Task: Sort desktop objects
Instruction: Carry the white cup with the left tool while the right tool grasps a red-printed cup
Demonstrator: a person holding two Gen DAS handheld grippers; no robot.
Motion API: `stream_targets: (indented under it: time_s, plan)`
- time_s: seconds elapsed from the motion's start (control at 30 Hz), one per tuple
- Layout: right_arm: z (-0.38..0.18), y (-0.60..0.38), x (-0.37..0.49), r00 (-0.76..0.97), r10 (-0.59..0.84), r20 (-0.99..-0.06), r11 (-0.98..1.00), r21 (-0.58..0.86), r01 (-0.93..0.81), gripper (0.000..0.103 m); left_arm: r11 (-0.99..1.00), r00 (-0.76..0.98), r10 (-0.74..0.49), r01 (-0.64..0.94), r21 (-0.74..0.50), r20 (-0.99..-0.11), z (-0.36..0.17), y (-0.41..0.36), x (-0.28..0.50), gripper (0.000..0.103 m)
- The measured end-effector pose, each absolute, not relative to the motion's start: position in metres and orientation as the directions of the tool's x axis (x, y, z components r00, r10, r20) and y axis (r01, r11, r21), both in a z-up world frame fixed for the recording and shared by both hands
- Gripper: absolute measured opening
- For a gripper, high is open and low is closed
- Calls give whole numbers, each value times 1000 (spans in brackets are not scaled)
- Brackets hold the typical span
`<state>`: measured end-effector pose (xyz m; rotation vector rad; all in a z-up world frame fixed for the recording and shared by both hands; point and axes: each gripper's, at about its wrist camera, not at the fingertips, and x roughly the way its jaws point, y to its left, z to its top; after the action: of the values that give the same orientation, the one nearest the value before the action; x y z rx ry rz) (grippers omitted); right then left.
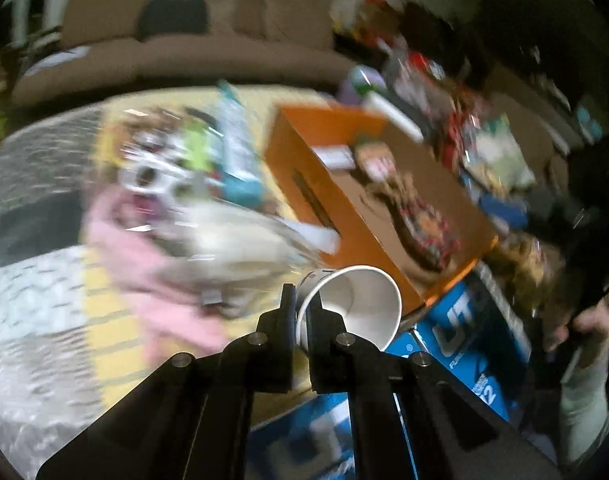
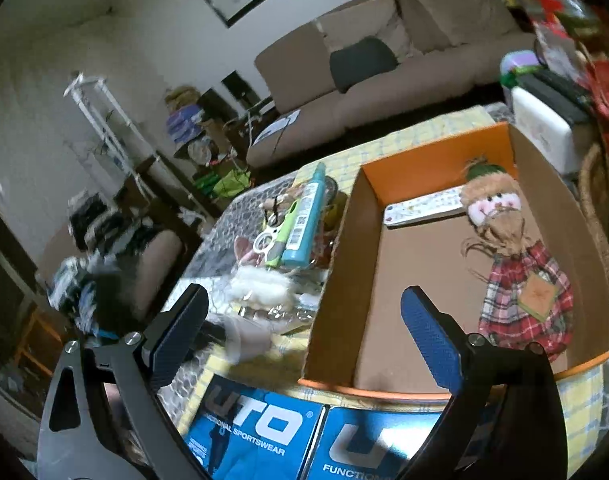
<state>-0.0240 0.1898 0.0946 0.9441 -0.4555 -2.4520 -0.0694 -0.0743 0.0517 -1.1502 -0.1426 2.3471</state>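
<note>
Paper cup point(image 1: 350, 304), pinched by its rim in the closed left gripper point(image 1: 302, 320) near the orange box point(image 1: 368, 200), is best being carried level and slowly over that box, while the right gripper point(image 2: 304, 332) is being held wide open and empty at the desk's point(image 2: 440, 128) near edge

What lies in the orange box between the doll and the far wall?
In the right wrist view, a white remote lies in the orange box between the doll and the far orange wall, partly under the doll's head.
</note>
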Motion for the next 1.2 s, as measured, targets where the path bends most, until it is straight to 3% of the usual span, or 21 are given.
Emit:
stream_targets:
  time_s: [0.17, 0.23, 0.3, 0.33, 0.47, 0.63, 0.8, 1.2]
  plan:
    - [92, 126, -17, -630, -464, -623, -879, 236, 414, 92, -877, -584, 479, -289, -384, -655, 63, -134, -57, 4]
    - [85, 108, -19, -578, -502, -644, -853, 256, 455, 78, -881, -591, 470, -273, -386, -655, 62, -148, -58, 4]
    - [76, 90, -29, -493, -539, -684, -824, 305, 478, 46, -879, -587, 474, -265, -398, -656, 60, -154, -61, 4]
    - [70, 82, -34, -447, -553, -703, -810, 330, 484, 41, -877, -585, 477, -264, -402, -656, 59, -156, -63, 4]
    - [46, 48, -51, -323, -529, -785, -795, 325, 512, 38, -867, -564, 496, -275, -416, -661, 54, -158, -65, 4]
    - [8, 7, -82, -237, -323, -916, -837, 160, 524, 38, -853, -553, 519, -284, -438, -652, 54, -160, -71, 4]
    - [1, 9, -107, -267, -253, -930, -880, 107, 463, 38, -842, -561, 533, -281, -460, -633, 59, -170, -72, 4]
    - [-13, 11, -140, -155, -314, -937, -830, 192, 523, 37, -830, -551, 551, -283, -480, -627, 57, -175, -73, 4]
